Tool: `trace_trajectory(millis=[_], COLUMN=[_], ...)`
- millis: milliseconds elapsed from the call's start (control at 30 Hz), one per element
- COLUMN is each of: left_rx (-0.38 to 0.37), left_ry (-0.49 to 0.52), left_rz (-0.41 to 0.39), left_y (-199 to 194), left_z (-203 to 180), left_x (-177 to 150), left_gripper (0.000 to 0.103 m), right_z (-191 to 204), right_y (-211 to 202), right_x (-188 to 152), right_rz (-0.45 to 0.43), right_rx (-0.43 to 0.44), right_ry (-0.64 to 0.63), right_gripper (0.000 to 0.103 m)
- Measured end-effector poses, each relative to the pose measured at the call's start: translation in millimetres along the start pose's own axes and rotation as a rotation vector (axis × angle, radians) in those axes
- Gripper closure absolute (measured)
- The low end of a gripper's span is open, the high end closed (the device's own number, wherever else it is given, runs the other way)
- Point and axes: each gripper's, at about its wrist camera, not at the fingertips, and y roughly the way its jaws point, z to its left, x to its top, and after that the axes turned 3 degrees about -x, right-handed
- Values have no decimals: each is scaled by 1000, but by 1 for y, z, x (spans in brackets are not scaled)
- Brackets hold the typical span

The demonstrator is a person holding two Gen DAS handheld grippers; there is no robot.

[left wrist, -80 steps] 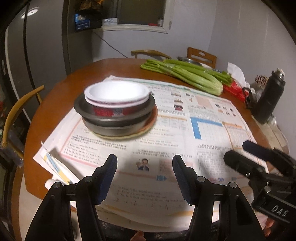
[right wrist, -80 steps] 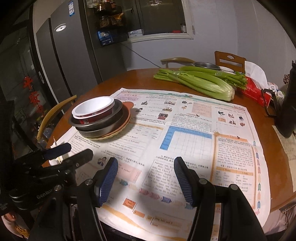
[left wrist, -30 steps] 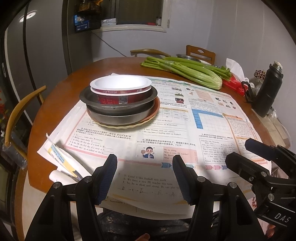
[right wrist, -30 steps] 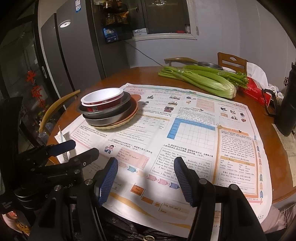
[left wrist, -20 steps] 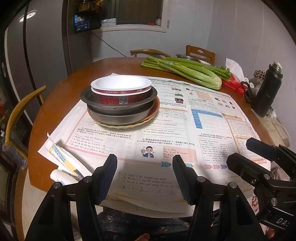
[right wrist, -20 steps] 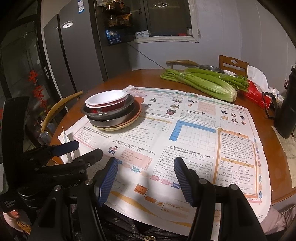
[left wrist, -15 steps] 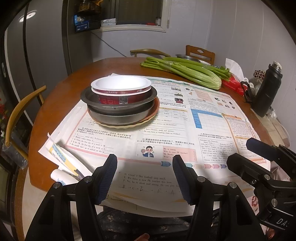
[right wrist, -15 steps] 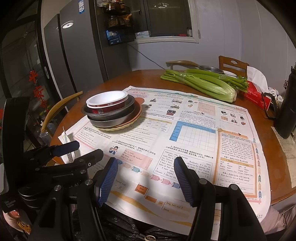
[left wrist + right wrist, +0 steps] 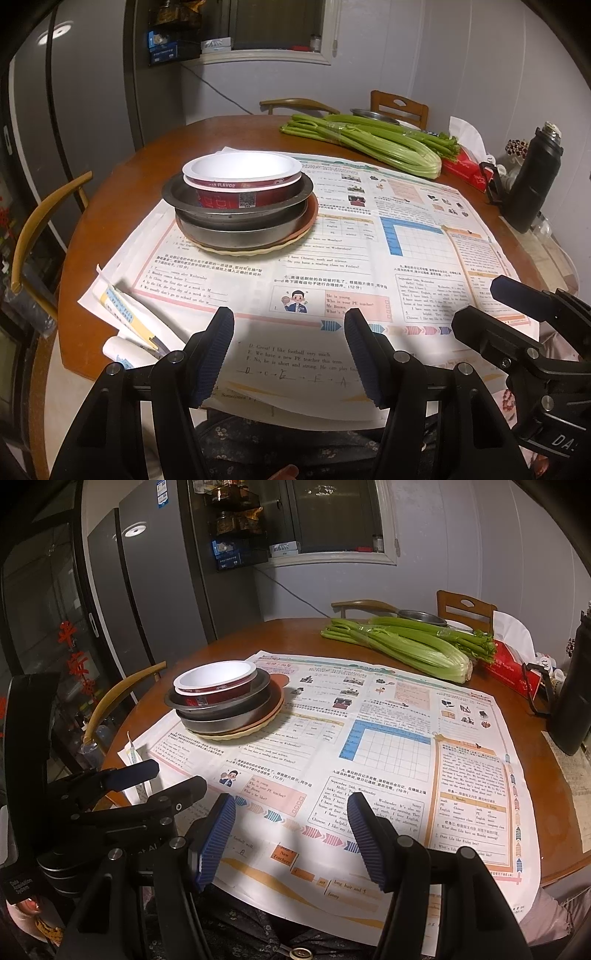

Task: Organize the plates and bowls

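At the near edge of the surface (image 9: 122,173) both tongs hang with jaws apart and nothing between them — the left tongs (image 9: 290,354) beside the right tongs (image 9: 291,840), over the spread newspaper (image 9: 369,258). Farther in, toward the left edge, sits the nested stack: a white-and-red bowl (image 9: 242,175) in metal bowls (image 9: 240,221) on a flat plate (image 9: 255,251). It lies ahead of the left tongs — probably the nearer — and up-left of the right. Celery (image 9: 406,646) lies along the far edge.

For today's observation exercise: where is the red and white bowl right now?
In both wrist views the red and white bowl sits left of centre, topping the stack of metal bowls on the newspaper.
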Motion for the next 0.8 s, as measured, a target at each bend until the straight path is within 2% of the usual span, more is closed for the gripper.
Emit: trace_trajectory(millis=[800], left_rx=[4], left_ry=[11], left_rz=[13], left_y=[4], left_z=[-2], left_x=[1], left_gripper=[39], right_z=[0], right_y=[4], right_x=[0], right_rz=[9], right_rx=[6], right_ry=[6], right_gripper=[40])
